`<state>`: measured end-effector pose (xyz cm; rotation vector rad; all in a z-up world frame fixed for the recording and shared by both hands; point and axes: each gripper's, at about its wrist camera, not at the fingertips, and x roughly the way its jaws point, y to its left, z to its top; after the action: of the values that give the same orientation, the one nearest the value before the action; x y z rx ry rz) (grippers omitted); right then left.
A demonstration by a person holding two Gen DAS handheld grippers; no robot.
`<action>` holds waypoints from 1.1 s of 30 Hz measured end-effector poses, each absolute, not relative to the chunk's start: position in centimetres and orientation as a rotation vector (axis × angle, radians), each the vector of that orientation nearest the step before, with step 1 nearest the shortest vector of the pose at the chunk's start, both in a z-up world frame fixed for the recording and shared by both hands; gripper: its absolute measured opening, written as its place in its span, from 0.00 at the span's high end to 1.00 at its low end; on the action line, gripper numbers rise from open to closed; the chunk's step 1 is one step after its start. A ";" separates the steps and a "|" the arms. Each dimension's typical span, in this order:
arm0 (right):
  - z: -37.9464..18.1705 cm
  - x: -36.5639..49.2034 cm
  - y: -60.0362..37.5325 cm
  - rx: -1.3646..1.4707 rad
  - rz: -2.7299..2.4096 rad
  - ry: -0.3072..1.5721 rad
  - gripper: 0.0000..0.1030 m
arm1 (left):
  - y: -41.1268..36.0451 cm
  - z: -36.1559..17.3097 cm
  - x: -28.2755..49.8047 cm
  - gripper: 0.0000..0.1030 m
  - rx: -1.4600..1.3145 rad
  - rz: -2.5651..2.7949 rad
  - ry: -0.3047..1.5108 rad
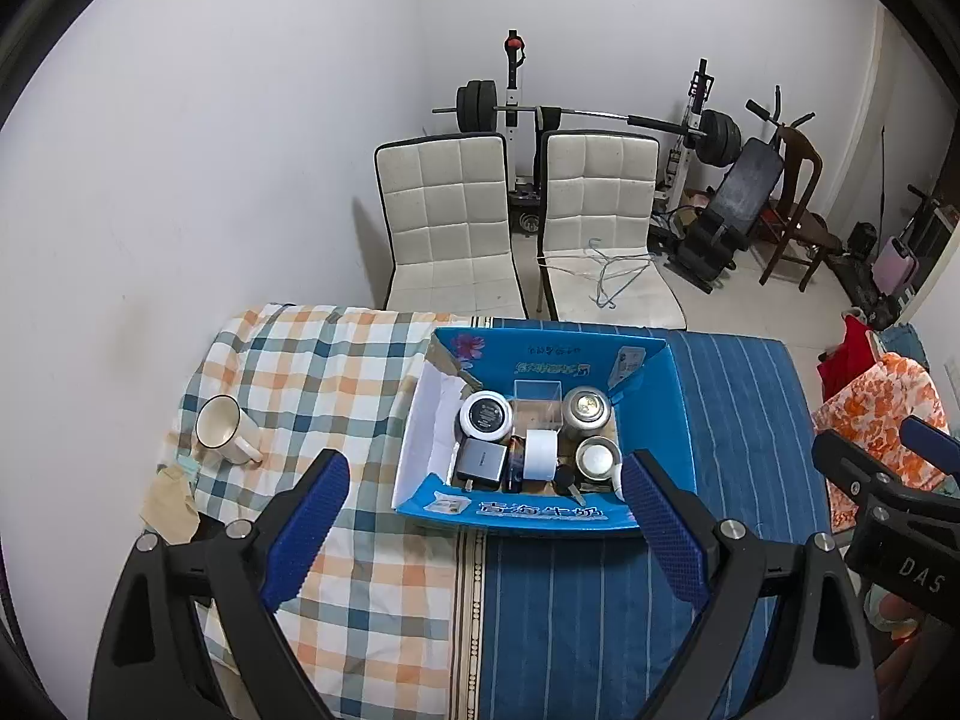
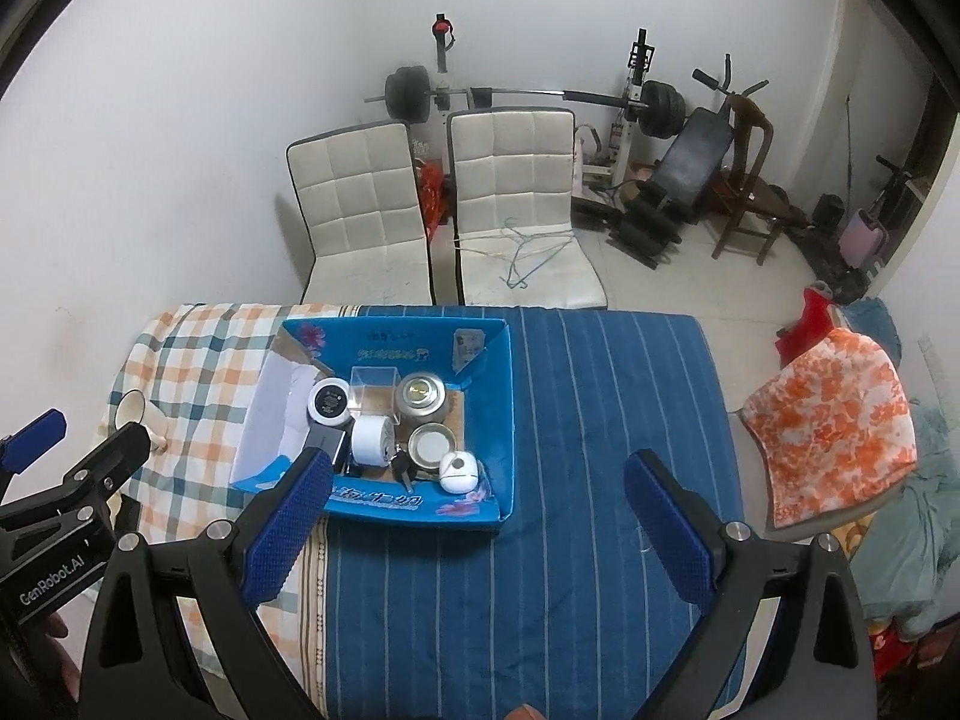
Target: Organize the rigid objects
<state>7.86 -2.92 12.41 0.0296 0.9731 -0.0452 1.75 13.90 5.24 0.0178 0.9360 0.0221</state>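
Observation:
A blue cardboard box [image 1: 654,414] [image 2: 492,396] sits on the table and holds several items: a white jar with a black lid [image 1: 485,415] [image 2: 329,401], a clear plastic case [image 1: 537,405], two metal tins [image 1: 587,411] [image 1: 596,457], a white tape roll [image 1: 539,455] [image 2: 371,441], a dark charger block [image 1: 478,461], keys [image 1: 567,483] and a small white round device [image 2: 458,471]. A white mug [image 1: 223,429] [image 2: 133,409] stands on the checked cloth left of the box. My left gripper [image 1: 486,525] is open and empty just before the box. My right gripper [image 2: 477,522] is open and empty, near the box's front right.
The table carries a checked cloth [image 1: 312,360] on the left and a blue striped cloth [image 1: 600,612] on the right. Two white chairs [image 1: 447,228] [image 1: 600,222] stand behind the table. An orange floral cushion [image 2: 840,420] lies to the right. Gym gear lines the back wall.

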 end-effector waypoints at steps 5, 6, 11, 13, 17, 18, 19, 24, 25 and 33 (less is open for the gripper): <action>12.4 7.7 -3.3 0.025 -0.049 0.974 0.03 | 13.7 5.0 1.6 0.10 0.011 0.027 0.938; 12.5 7.7 -3.4 0.022 -0.049 0.975 0.03 | 13.7 4.9 1.5 0.10 0.009 0.027 0.937; 12.5 7.7 -3.6 0.022 -0.048 0.975 0.03 | 14.0 4.9 1.7 0.10 0.014 0.024 0.937; 12.5 7.7 -3.7 0.024 -0.047 0.975 0.03 | 14.0 4.9 1.7 0.10 0.016 0.024 0.938; 12.5 7.6 -3.6 0.016 -0.040 0.976 0.03 | 13.9 4.9 1.6 0.10 0.014 0.026 0.942; 12.5 7.6 -3.5 0.014 -0.039 0.976 0.03 | 13.9 4.9 1.6 0.10 0.015 0.027 0.941; 12.5 7.6 -3.4 0.013 -0.038 0.976 0.03 | 13.9 4.9 1.6 0.10 0.016 0.027 0.940; 12.5 7.3 -3.4 0.018 -0.040 0.969 0.03 | 13.7 5.1 1.3 0.10 0.019 0.034 0.926; 12.5 7.3 -3.3 0.019 -0.038 0.970 0.03 | 13.7 5.2 1.3 0.10 0.019 0.035 0.922; 12.6 6.8 -3.3 0.017 -0.041 0.967 0.03 | 13.1 5.6 1.0 0.10 0.018 0.039 0.921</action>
<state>6.80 -3.30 12.58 0.0168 0.9669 -0.0407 1.03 13.12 5.57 0.0177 0.9206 0.0388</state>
